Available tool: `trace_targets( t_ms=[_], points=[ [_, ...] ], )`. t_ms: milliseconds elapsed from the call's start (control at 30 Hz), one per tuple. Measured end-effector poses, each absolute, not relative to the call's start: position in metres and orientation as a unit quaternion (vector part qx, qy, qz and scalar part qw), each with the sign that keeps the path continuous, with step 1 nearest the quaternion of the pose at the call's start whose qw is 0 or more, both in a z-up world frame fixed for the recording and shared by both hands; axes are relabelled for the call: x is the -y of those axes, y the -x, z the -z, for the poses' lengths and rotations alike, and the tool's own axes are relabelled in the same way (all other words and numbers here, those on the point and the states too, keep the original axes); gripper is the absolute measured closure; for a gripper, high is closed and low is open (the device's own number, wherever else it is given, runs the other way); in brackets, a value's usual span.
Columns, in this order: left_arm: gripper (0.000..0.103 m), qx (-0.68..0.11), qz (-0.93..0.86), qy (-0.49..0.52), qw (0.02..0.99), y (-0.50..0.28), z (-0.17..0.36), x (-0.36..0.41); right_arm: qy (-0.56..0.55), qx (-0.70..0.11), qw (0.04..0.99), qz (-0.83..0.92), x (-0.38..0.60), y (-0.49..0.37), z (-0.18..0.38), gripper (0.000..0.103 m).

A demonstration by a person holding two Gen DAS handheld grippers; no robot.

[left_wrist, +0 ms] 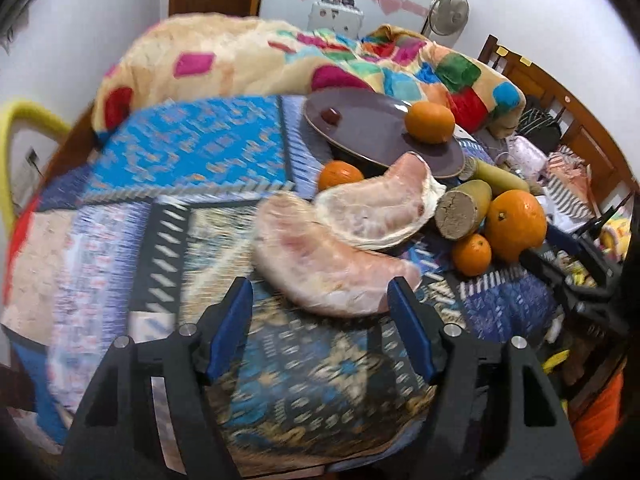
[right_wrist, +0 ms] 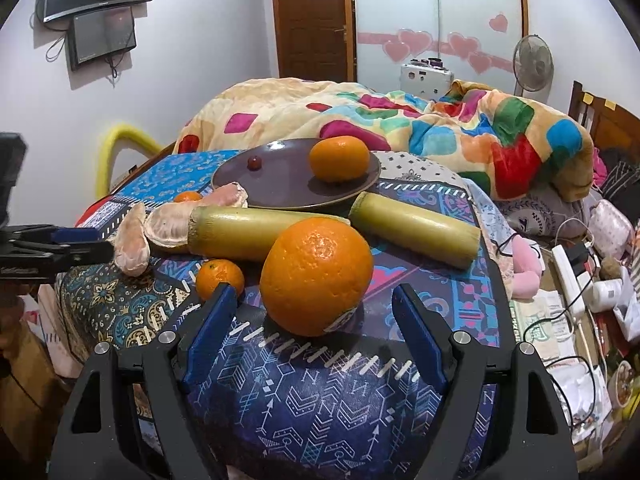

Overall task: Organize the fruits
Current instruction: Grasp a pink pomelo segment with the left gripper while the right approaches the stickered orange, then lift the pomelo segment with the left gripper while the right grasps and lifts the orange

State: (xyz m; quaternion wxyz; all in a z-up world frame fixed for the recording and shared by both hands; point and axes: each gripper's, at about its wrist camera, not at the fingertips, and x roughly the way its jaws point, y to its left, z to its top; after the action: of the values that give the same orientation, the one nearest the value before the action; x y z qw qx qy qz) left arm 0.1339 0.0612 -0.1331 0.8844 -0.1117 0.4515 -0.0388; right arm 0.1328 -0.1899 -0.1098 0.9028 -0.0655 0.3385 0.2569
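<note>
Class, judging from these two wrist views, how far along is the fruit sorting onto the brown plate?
Done: one orange mandarin and a small red fruit sit on the brown round plate.
In hand: nothing is gripped. The left gripper approaches a peeled pink pomelo segment; the right gripper frames the large orange.
Left: that orange, pomelo pieces, two yellow-green cane sections, small mandarins.

— Where's the near pomelo segment (left_wrist: 324, 264) from the purple plate (left_wrist: 372, 132)?
— Nearer the camera, beside a second segment (left_wrist: 376, 212).
— And the left tongs (left_wrist: 320, 300)?
— Spread open, empty, just before that near segment.
</note>
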Motion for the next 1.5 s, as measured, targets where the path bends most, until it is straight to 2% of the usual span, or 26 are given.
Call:
trace_targets(
  t_ms=[133, 367, 533, 900, 1100, 1267, 1300, 1500],
  points=[
    [0.027, -0.446, 0.034, 0.113, 0.887, -0.146, 0.135, -0.054, 0.076, -0.340, 0.900, -0.262, 0.185, -0.134, 0.115, 0.029],
    [0.027, -0.454, 0.023, 0.095, 0.885, -0.164, 0.146, -0.045, 0.080, -0.328, 0.903, -0.266, 0.183, -0.132, 0.118, 0.033],
    [0.027, -0.446, 0.028, 0.045, 0.894, -0.156, 0.149, -0.040, 0.076, -0.329, 0.905, -0.257, 0.189, -0.136, 0.120, 0.046],
    [0.034, -0.454, 0.030, 0.013, 0.890, -0.133, 0.148, -0.069, 0.057, -0.337, 0.896, -0.283, 0.201, -0.135, 0.120, 0.048],
    [0.049, -0.452, 0.020, 0.032, 0.891, -0.143, 0.147, -0.078, 0.051, -0.341, 0.896, -0.280, 0.202, -0.138, 0.120, 0.047],
    [0.066, -0.441, 0.019, 0.034, 0.897, -0.150, 0.148, -0.077, 0.062, -0.337, 0.901, -0.267, 0.193, -0.140, 0.118, 0.045],
    [0.073, -0.440, 0.019, 0.035, 0.897, -0.152, 0.148, -0.077, 0.064, -0.337, 0.901, -0.264, 0.191, -0.141, 0.119, 0.044],
    [0.078, -0.433, 0.024, 0.043, 0.900, -0.154, 0.148, -0.080, 0.056, -0.337, 0.903, -0.262, 0.192, -0.145, 0.119, 0.047]
  ],
)
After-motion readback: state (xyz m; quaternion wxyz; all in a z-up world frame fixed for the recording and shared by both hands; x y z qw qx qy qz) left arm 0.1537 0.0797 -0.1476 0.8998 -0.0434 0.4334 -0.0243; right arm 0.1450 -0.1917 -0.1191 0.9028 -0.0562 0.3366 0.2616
